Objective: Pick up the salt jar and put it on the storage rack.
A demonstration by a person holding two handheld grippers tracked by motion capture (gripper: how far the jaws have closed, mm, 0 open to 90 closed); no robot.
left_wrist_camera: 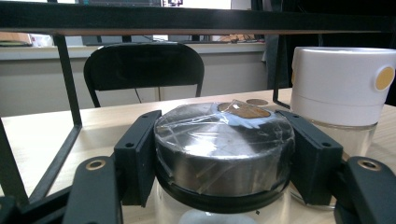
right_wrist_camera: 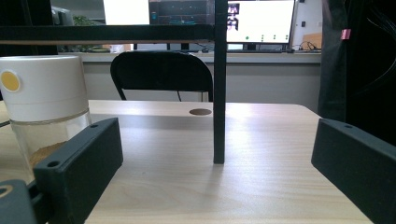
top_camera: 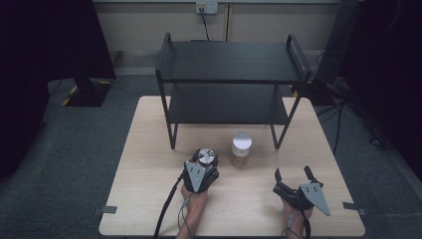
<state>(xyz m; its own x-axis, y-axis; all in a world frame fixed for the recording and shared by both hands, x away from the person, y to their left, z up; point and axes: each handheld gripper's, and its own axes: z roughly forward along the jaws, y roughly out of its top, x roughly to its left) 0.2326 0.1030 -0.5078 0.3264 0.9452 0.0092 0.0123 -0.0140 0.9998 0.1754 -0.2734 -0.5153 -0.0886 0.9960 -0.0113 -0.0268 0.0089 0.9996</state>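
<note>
A glass jar with a shiny metal lid (top_camera: 206, 157) stands on the table in front of the black shelf rack (top_camera: 229, 74). My left gripper (top_camera: 204, 162) is shut on this jar; in the left gripper view both pads press the sides of the metal lid (left_wrist_camera: 224, 149). Just to its right stands a second jar with a white lid (top_camera: 241, 148) (left_wrist_camera: 341, 84) (right_wrist_camera: 44, 93), holding some brown powder. My right gripper (top_camera: 293, 175) rests near the table's front right, jaws wide apart with nothing between them (right_wrist_camera: 215, 186).
The rack's front right leg (right_wrist_camera: 219, 84) stands straight ahead of the right gripper. The wooden table (top_camera: 144, 174) has bare room at left and right. A black chair (left_wrist_camera: 142, 70) stands beyond the table. Cables trail over the front edge.
</note>
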